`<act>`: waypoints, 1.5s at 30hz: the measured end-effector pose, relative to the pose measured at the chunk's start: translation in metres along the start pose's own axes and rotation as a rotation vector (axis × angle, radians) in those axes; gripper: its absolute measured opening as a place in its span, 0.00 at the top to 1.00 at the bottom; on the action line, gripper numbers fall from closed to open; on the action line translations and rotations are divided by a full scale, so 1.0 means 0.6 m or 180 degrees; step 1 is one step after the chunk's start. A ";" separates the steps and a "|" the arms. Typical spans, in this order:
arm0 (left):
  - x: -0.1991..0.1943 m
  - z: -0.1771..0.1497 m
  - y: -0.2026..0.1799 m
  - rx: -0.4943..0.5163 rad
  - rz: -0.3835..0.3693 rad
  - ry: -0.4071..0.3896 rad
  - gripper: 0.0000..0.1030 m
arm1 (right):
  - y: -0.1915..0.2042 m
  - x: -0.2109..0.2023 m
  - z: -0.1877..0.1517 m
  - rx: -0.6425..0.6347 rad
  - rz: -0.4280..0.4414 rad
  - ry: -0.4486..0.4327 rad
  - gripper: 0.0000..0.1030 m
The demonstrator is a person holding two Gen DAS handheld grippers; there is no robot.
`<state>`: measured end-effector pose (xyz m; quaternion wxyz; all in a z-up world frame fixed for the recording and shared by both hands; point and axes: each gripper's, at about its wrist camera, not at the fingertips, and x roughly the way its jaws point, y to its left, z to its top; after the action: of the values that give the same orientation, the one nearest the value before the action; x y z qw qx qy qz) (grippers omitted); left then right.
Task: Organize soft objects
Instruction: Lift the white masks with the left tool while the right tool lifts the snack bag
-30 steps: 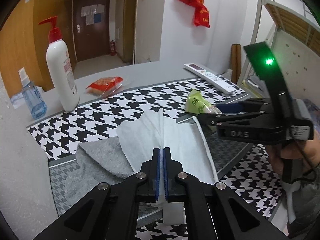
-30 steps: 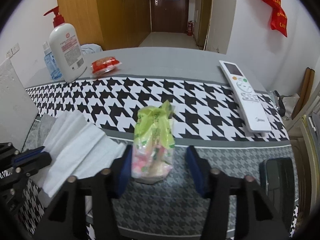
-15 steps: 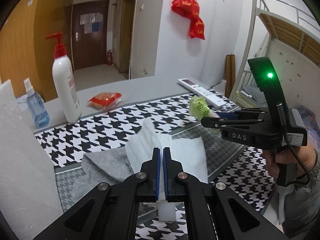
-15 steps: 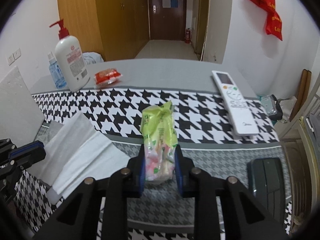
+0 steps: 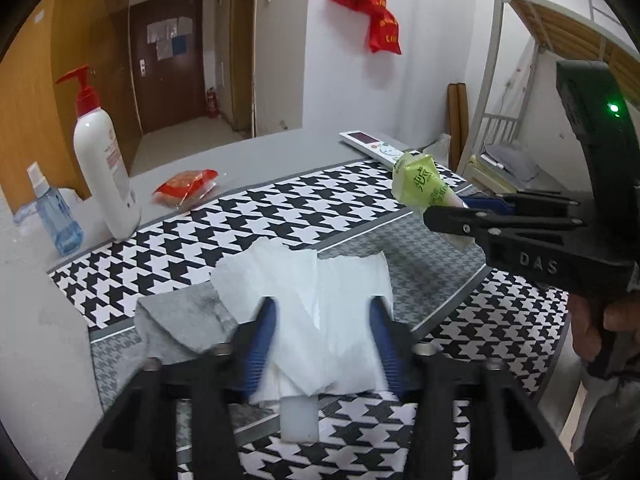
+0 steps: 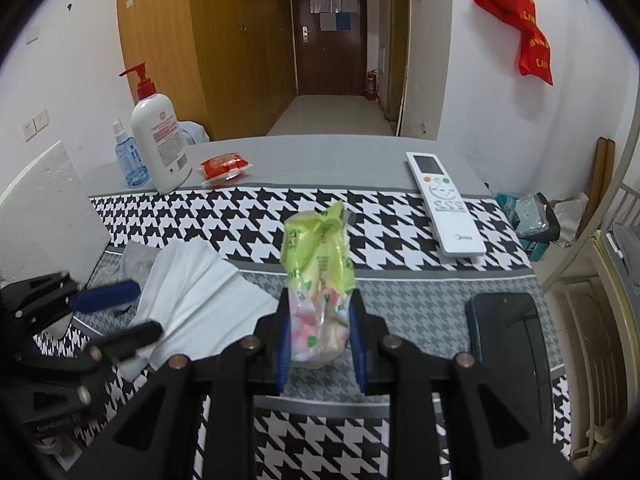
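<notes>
A white folded tissue (image 5: 320, 312) lies on the houndstooth cloth (image 5: 280, 216), partly over a grey cloth (image 5: 180, 320). My left gripper (image 5: 322, 344) is open, its blue pads on either side of the tissue. The tissue also shows in the right wrist view (image 6: 196, 296). My right gripper (image 6: 320, 340) is shut on a green soft packet (image 6: 318, 280) and holds it above the table. The packet also shows in the left wrist view (image 5: 424, 190), at the right.
A white pump bottle (image 6: 158, 140), a blue spray bottle (image 6: 128, 160) and a red snack pack (image 6: 224, 166) stand at the back left. A white remote (image 6: 444, 204) lies at the back right. A black phone (image 6: 508, 332) lies at the right. A grey board (image 6: 44, 208) stands at the left.
My left gripper has opened and let go of the tissue, which now lies on the cloth. My right gripper closed on the green packet and lifted it.
</notes>
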<state>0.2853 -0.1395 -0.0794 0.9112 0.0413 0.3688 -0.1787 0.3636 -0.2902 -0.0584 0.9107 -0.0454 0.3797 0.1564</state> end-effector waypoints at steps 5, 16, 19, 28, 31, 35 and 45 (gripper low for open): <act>0.023 0.000 -0.015 0.0093 0.0027 0.0127 0.48 | -0.002 -0.005 -0.006 0.0015 0.0037 -0.0017 0.72; 0.071 0.003 -0.020 0.0094 0.0006 0.0333 0.48 | -0.010 -0.023 -0.016 0.0093 0.0079 -0.0061 0.72; 0.077 0.001 -0.020 0.0123 0.0056 0.0352 0.49 | -0.011 -0.029 -0.018 0.0097 0.0072 -0.0076 0.72; 0.101 -0.002 -0.028 0.0299 0.0320 0.0366 0.61 | -0.010 -0.038 -0.025 0.0108 0.0078 -0.0086 0.72; 0.104 -0.002 -0.028 0.0354 0.0471 0.0344 0.76 | -0.011 -0.048 -0.024 0.0116 0.0075 -0.0113 0.72; 0.101 -0.003 -0.022 0.0361 0.0548 0.0330 0.90 | -0.012 -0.059 -0.025 0.0123 0.0055 -0.0143 0.72; 0.039 0.007 -0.009 0.0179 0.0275 0.0093 0.95 | -0.013 -0.082 -0.026 0.0135 0.0009 -0.0198 0.72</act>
<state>0.3019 -0.1522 -0.0923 0.9111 0.0853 0.3748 -0.1489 0.3227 -0.3133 -0.0351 0.9225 -0.0206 0.3546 0.1509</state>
